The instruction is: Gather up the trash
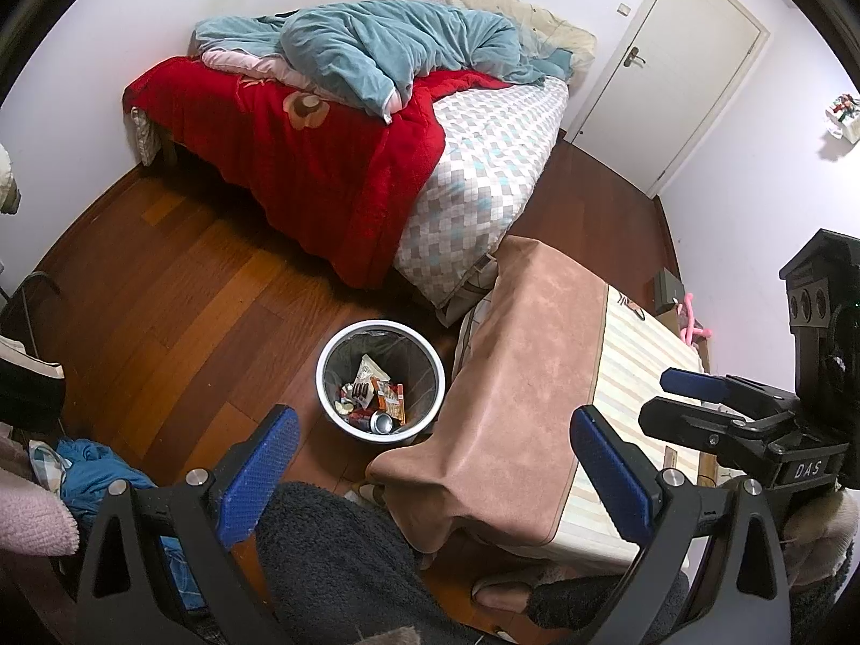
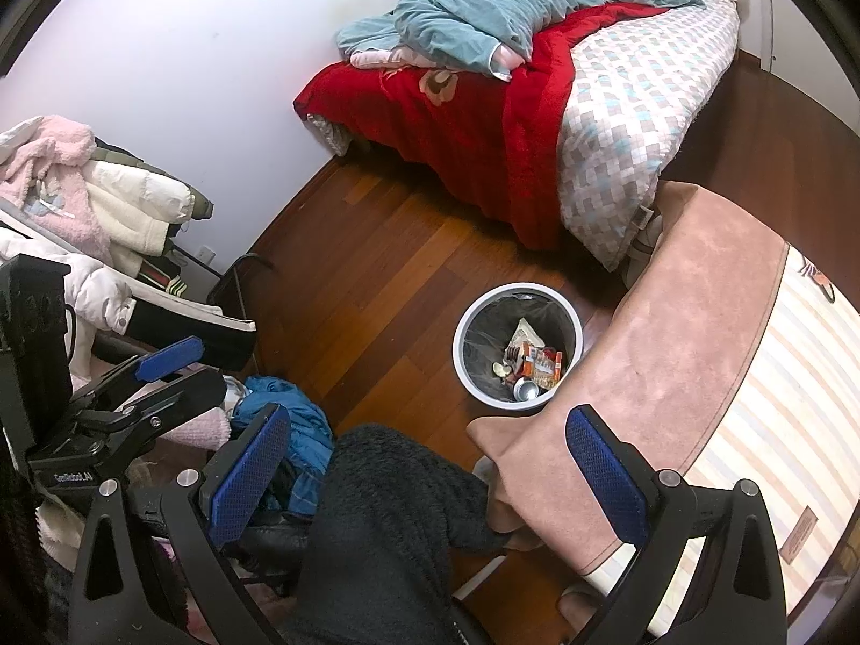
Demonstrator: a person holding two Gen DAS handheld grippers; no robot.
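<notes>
Trash [image 1: 376, 395] already sits at the bottom of the lined white bin [image 1: 344, 424] on the wooden floor [image 1: 177, 290], just beside the near corner of the worktop: wrappers, a drinks can [image 1: 382, 422], some scraps. The bin stands by that corner, probably so you can drop things in from where you sit.

You hold both tongs high and apart, looking down over your dark fleece-covered knee [image 2: 387, 494]. Your left tongs [image 1: 435, 478] gape wide with nothing between the 2 blue pads; your right tongs [image 2: 430, 478] are spread just as wide and equally empty. That reads as a pause between pickups, or as the end of the job, since I can spot no loose litter.

The worktop [image 1: 639, 376] has a striped cloth and a pinkish suede-like cover [image 1: 516, 376] draped over its edge, bare on top. Beyond the bin are a bed [image 1: 484, 177] with red and teal bedding, a closed white door [image 1: 677, 54], and clothes [image 2: 80, 204] piled at your left.
</notes>
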